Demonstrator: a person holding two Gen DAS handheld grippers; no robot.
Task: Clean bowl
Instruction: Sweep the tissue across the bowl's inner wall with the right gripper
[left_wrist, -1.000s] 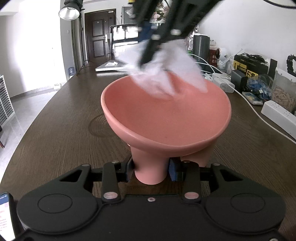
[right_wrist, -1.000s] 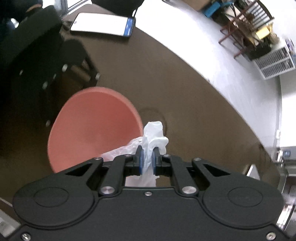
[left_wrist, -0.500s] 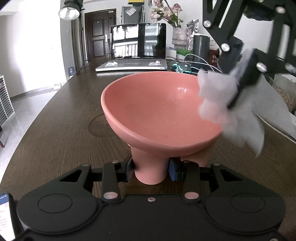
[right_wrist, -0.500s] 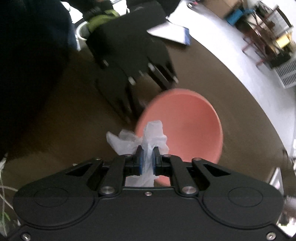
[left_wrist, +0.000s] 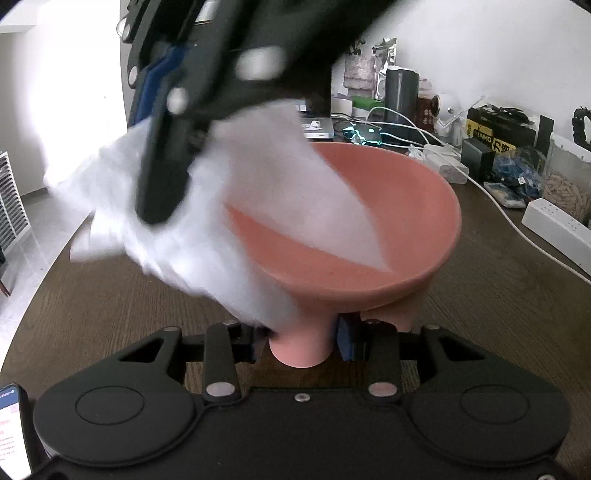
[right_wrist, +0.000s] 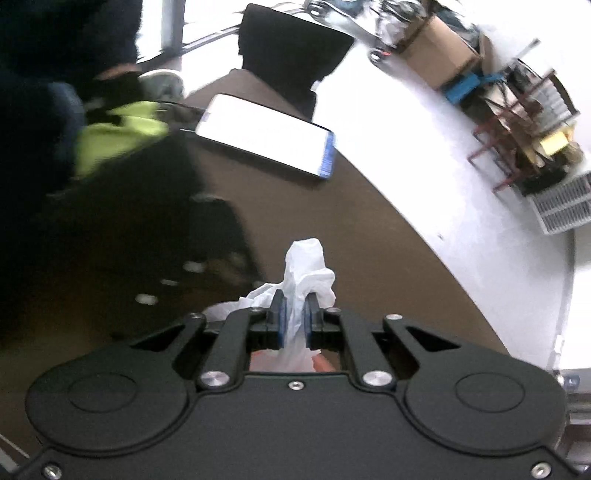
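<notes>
Left gripper (left_wrist: 301, 345) clamped pink footed bowl (left_wrist: 369, 236) by foot. Right gripper (right_wrist: 295, 314) pinched white tissue (right_wrist: 306, 273), blurred, over bowl's near-left rim.

Light: bright daylight, blown out white at the left wrist view's left edge.
Glare: pale floor (right_wrist: 424, 155) overexposed.
Blur: crumpled white tissue (left_wrist: 192, 206) smeared; dark shapes in the right wrist view, possibly the other gripper, unreadable.
Distortion: fisheye bends dark brown wooden table (left_wrist: 517, 295) edges.

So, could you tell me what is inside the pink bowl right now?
A white tissue trails into the pink bowl; nothing else shows. The tissue and the right gripper cover its left side.
</notes>
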